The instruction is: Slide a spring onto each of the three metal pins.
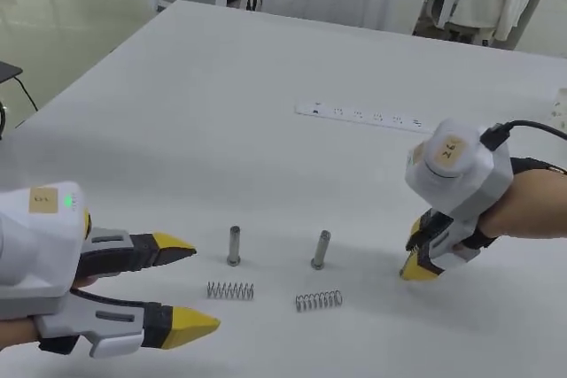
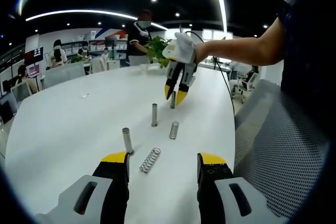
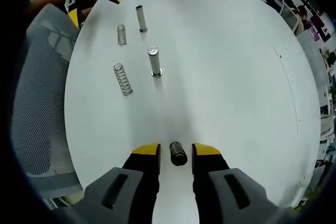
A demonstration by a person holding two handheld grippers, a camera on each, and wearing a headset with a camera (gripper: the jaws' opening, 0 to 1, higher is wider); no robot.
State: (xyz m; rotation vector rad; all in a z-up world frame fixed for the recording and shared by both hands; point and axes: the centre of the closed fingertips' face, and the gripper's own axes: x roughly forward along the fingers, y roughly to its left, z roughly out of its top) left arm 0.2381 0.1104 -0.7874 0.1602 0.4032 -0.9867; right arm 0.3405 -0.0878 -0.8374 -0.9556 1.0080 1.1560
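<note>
gripper status and part positions

right gripper [image 3: 176, 149]: jaws were parted narrowly, tips pointed down at the table [image 1: 266, 86]. upright spring [image 3: 178, 153] stood between the jaws. a sliver of table surface showed on each side of it, so nothing was clamped. whether a pin sat inside this spring could not be told.

left gripper [image 1: 183, 283]: jaws were spread wide and held nothing. they lay low over the table on the person's side, pointed toward the parts.

left pin [image 1: 234, 245]: stood upright and bare, just ahead of the left gripper's tips.

middle pin [image 1: 321, 250]: stood upright and bare, between the left pin and the right gripper.

left spring [image 1: 230, 290]: lay flat on the table, near the left pin on the person's side, apart from it.

middle spring [image 1: 319, 300]: lay flat in the same way, near the middle pin, apart from it.

power strip [image 1: 363, 117]: lay flat farther across the table, well apart from the parts.
</note>
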